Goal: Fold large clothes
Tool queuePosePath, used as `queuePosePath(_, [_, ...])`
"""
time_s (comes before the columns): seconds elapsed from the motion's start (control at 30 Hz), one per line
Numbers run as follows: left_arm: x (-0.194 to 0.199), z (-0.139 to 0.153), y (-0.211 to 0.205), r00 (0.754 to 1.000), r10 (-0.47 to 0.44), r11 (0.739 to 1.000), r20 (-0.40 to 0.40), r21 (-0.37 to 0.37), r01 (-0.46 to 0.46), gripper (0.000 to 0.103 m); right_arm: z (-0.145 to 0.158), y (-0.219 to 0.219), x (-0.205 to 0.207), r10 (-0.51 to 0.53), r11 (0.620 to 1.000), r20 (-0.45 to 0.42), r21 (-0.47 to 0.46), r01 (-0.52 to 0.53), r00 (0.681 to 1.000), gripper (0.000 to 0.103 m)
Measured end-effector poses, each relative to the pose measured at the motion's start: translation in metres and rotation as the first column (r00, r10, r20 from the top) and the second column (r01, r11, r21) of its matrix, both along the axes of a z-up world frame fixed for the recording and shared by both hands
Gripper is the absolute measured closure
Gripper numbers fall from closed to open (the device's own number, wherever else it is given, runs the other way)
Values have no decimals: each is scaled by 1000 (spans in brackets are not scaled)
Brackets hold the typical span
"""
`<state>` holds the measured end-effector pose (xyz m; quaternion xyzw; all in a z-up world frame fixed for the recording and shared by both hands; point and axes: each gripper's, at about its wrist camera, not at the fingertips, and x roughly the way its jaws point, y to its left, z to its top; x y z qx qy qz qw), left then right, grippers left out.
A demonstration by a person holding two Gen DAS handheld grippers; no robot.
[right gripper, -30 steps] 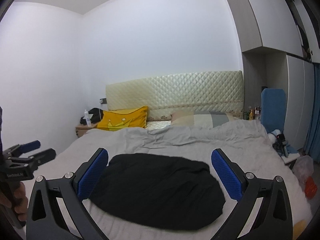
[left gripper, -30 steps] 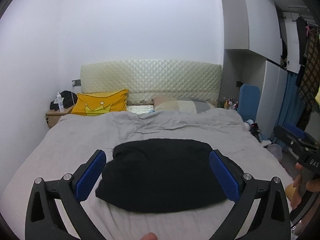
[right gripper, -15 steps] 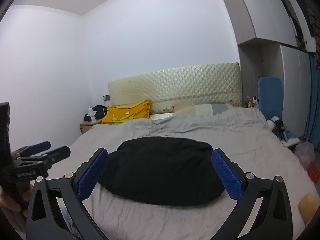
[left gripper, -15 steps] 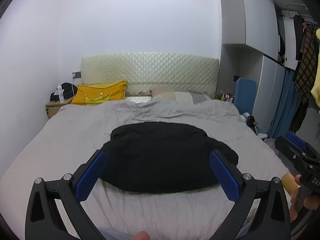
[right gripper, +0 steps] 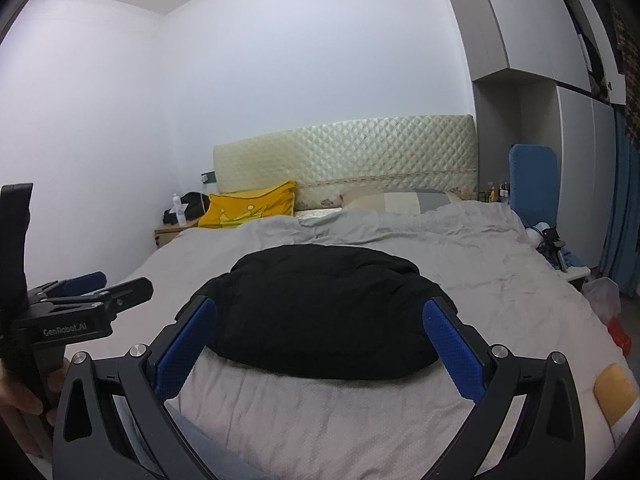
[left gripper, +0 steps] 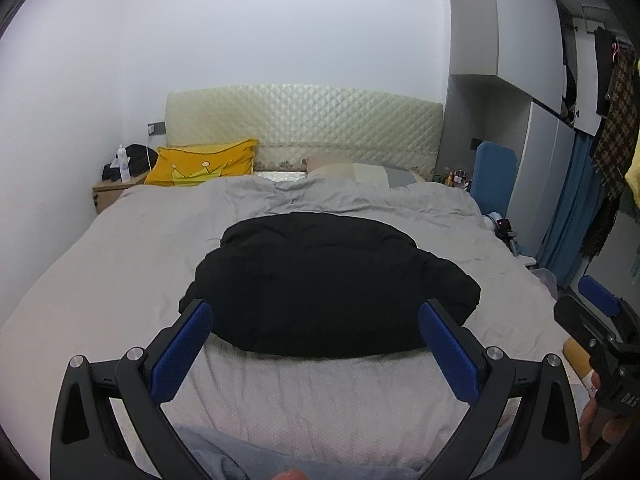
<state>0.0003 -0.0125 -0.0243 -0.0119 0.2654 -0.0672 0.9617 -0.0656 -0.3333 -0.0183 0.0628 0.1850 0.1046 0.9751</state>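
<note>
Both tools, left (left gripper: 316, 344) and right (right gripper: 320, 340), wide apart, empty, above black folded garment (left gripper: 328, 284), long axis crosswise on bed (left gripper: 120, 248).

**The bed and its load**

My bed (left gripper: 120, 264) wore a rumpled grey duvet. A folded black garment (left gripper: 328, 284) lay on its middle. At the headboard end sat a yellow crown pillow (left gripper: 204, 164) beside a beige-and-grey pillow (left gripper: 360, 172).
</note>
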Motion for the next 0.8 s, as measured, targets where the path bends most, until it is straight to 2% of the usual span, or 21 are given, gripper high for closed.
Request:
queuePosePath(0.13, [-1, -12, -7, 1000, 14, 999, 2, 48, -14, 0, -12, -1, 1, 6, 1000, -16, 6, -6, 1000, 0])
queuePosePath(0.43, [5, -27, -5, 999, 38, 998, -23, 53, -37, 0, -33, -2, 8, 7, 1000, -63, 19, -6, 998, 0])
queuePosePath(0.8, [9, -33, 1, 998, 57, 997, -36, 51, -55, 0, -35, -3, 9, -3, 1000, -64, 5, 4, 998, 0])
